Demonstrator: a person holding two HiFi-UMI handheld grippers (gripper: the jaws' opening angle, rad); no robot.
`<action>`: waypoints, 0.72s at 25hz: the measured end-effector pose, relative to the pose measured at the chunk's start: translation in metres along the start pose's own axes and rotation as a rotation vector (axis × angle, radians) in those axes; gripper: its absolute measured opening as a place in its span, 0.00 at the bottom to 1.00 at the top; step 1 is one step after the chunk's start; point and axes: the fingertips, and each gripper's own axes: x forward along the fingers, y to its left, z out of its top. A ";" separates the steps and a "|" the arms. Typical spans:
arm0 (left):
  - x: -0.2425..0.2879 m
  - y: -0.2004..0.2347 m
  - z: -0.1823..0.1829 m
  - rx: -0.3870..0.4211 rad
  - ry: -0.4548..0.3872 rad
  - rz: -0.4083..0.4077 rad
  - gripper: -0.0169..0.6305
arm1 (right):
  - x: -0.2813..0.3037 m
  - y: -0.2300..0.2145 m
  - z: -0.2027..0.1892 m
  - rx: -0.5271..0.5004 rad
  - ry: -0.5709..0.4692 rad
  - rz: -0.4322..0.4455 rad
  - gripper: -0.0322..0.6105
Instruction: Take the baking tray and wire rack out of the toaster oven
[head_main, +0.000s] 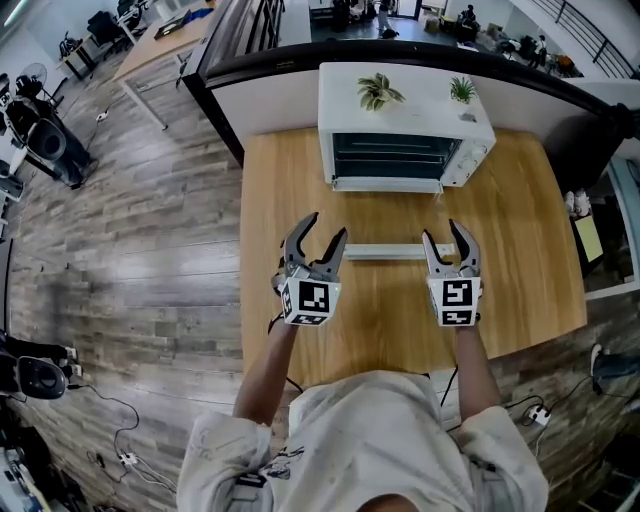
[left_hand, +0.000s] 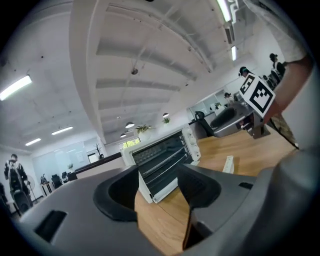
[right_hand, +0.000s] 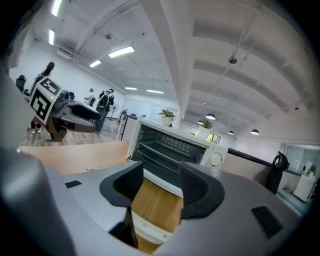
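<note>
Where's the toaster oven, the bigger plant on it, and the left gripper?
toaster oven (head_main: 425, 112): head view, bare white top.
bigger plant (head_main: 379, 92): head view, its leaves.
left gripper (head_main: 328, 225): head view, midway between its fingertips.

From where I stand I count one white boxy toaster oven (head_main: 405, 125) at the far edge of one light wooden table (head_main: 530, 260). On the oven's top are two small green potted plants (head_main: 378, 92), the second plant (head_main: 462, 90) nearer its right end. Over the table's middle are two grey grippers, the left gripper (head_main: 327, 226) and the right gripper (head_main: 442, 232), each with two jaws standing apart and one black-and-white marker cube. That makes four jaws and two cubes, with one long white bar (head_main: 398, 251) between the pair.
</note>
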 end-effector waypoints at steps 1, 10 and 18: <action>0.009 0.000 0.001 0.036 0.009 -0.012 0.42 | 0.006 -0.002 0.000 -0.020 0.008 0.002 0.39; 0.097 -0.011 -0.008 0.309 0.124 -0.090 0.42 | 0.081 -0.029 -0.018 -0.239 0.086 0.002 0.40; 0.171 -0.013 -0.024 0.501 0.220 -0.097 0.42 | 0.150 -0.035 -0.030 -0.459 0.138 0.027 0.41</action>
